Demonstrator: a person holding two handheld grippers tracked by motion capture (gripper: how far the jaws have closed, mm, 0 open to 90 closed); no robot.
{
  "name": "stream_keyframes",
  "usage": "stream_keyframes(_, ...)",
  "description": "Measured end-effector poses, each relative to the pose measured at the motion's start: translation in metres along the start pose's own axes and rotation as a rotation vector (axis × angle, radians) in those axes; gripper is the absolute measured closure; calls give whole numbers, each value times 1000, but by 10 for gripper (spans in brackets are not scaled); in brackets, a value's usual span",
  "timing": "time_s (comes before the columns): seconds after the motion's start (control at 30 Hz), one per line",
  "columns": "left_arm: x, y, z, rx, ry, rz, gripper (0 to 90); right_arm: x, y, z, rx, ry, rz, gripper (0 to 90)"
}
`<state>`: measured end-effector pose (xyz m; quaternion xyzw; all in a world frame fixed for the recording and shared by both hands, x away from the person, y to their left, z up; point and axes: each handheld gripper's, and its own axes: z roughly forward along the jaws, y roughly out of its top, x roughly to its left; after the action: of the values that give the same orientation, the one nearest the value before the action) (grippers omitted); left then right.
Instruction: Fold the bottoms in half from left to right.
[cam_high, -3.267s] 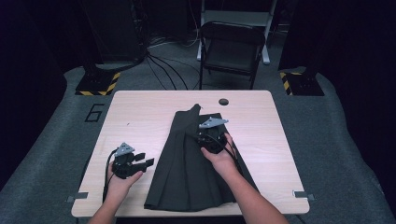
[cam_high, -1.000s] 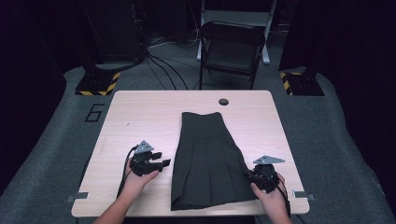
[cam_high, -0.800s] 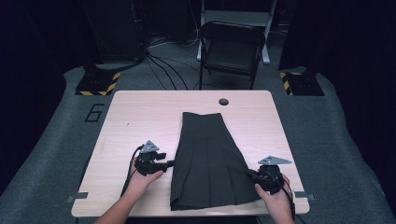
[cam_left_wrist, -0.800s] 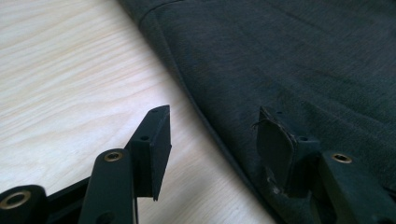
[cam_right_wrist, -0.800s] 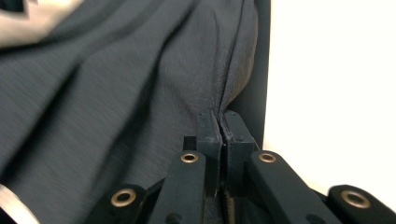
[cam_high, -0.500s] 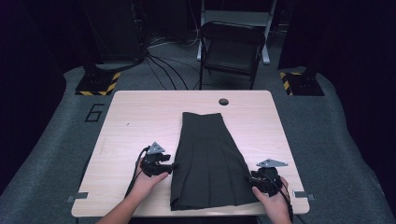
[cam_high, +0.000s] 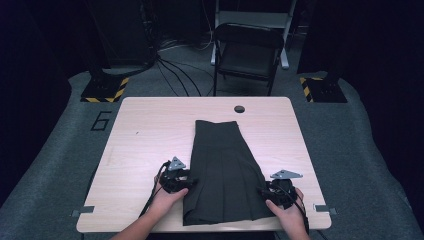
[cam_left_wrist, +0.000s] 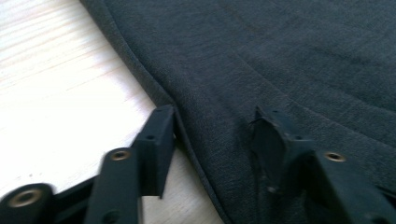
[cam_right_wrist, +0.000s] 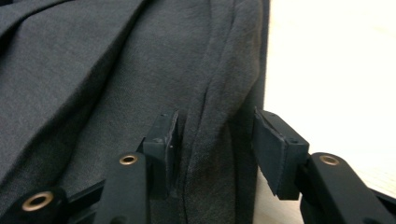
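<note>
Two grippers work one dark skirt (cam_high: 224, 170) on one pale wooden table (cam_high: 145, 135). The left gripper (cam_high: 187, 184) straddles the skirt's left edge, jaws half apart and just closing, one on the wood and one on the cloth; the pads do not pinch. The right gripper (cam_high: 264, 192) brackets a raised fold at the right edge (jaws just opening, a gap beside the fold). The skirt is charcoal, finely woven, pleated, flaring toward the person, lying flat mid-table. One folding chair (cam_high: 247, 55) stands beyond.
</note>
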<state>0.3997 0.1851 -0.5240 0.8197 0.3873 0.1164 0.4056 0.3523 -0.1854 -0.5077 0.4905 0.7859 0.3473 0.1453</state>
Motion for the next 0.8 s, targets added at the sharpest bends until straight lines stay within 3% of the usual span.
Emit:
stream_keyframes(0.1,-3,0,0,-7,11,12,586,1,0,1,11,10,1,571)
stream_keyframes(0.13,-4,0,-1,-7,21,25,674,3,-1,3,24,21,-3,632)
stream_keyframes(0.27,-5,2,-2,-2,36,40,791,6,0,5,37,25,-21,710)
stream_keyframes(0.37,-5,6,-4,17,37,55,825,7,1,5,30,43,-31,820)
stream_keyframes(0.4,-5,6,-4,17,37,55,829,7,1,5,30,43,-31,820)
stream_keyframes(0.43,-4,7,-5,24,29,38,833,10,3,5,39,50,-32,846)
stream_keyframes(0.47,-1,8,-8,45,17,32,834,12,3,5,46,55,-26,852)
stream_keyframes(0.63,6,7,-16,48,24,25,837,17,6,7,53,94,-34,859)
stream_keyframes(0.7,12,5,-24,54,24,-3,837,25,9,8,60,120,-64,858)
stream_keyframes(0.8,16,4,-30,53,33,-12,838,31,11,10,66,138,-94,858)
